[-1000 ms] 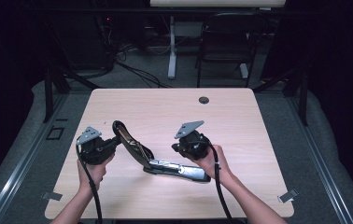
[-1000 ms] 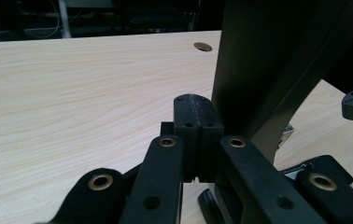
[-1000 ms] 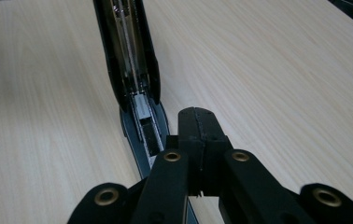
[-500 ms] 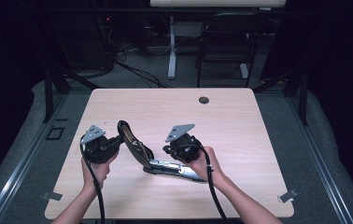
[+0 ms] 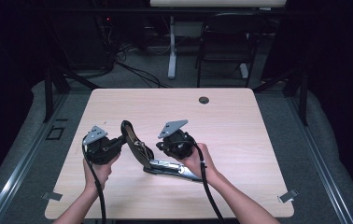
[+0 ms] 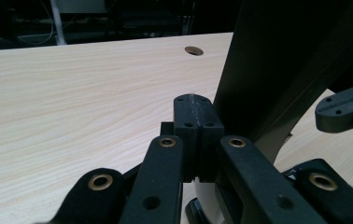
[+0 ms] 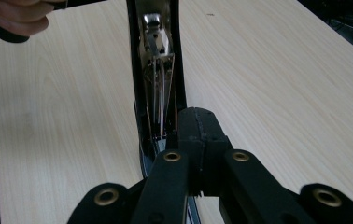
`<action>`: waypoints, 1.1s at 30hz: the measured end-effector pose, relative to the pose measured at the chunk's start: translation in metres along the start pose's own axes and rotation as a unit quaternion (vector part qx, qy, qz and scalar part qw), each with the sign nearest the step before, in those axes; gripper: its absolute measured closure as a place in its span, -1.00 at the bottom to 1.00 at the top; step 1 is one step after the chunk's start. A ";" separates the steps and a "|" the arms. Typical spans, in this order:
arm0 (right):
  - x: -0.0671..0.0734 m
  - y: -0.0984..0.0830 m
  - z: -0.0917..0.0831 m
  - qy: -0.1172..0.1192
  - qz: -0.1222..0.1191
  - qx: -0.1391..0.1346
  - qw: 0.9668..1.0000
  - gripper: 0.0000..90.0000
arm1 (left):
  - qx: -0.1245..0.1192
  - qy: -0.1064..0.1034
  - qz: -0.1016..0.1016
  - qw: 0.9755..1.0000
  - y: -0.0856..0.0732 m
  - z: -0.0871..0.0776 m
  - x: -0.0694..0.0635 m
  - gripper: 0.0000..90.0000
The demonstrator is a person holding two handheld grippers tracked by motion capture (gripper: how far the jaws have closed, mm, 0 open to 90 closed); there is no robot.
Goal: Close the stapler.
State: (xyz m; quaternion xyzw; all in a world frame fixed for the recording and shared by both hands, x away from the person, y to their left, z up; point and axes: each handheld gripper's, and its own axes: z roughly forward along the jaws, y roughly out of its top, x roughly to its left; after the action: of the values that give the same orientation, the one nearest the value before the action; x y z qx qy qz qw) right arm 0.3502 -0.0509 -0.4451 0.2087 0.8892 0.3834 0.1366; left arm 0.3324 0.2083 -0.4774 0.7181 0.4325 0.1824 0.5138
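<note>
Left gripper (image 5: 118,143) is fully closed w/ nothing between the jaws, just nudged up against the back of the stapler's (image 5: 143,151) raised top arm. Stapler's mid-table (image 5: 258,140), hinged wide open, base flat by my right hand. Right gripper (image 5: 161,148) is also shut & empty, parked at the hinge end, looking straight into the staple channel. Imo it's stiff metal, fairly heavy, smooth black shell so prob slippery. Arm will swing on the hinge, so I'd grab the base sides, not the loose arm.
</note>
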 end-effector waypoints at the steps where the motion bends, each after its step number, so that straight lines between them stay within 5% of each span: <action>1: 0.000 0.001 -0.001 0.000 0.000 -0.002 1.000 1.00 | -0.001 -0.001 0.001 1.000 0.000 0.001 -0.001 1.00; 11: 0.000 0.016 -0.003 0.006 0.010 -0.031 0.999 1.00 | 0.024 -0.027 0.020 0.999 0.000 0.014 -0.011 1.00; 18: 0.001 0.020 -0.015 0.017 0.020 -0.060 0.998 1.00 | 0.065 -0.050 0.034 0.996 -0.006 0.023 -0.014 0.99; 20: -0.003 0.018 -0.020 0.033 0.035 -0.061 0.997 1.00 | 0.066 -0.055 0.042 0.995 -0.007 0.025 -0.017 0.97; 28: -0.013 -0.003 -0.035 0.030 0.062 -0.059 0.996 1.00 | 0.077 -0.058 0.063 0.993 -0.008 0.027 -0.022 0.85; 33: -0.017 -0.020 -0.042 0.034 0.069 -0.066 0.995 1.00 | 0.083 -0.042 0.056 0.994 -0.006 0.025 -0.020 0.47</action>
State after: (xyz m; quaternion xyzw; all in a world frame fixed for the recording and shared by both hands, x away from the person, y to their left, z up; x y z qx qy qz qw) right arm 0.3426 -0.0974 -0.4306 0.2473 0.8497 0.4564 0.0925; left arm 0.3370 0.1782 -0.4892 0.7883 0.3835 0.1441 0.4590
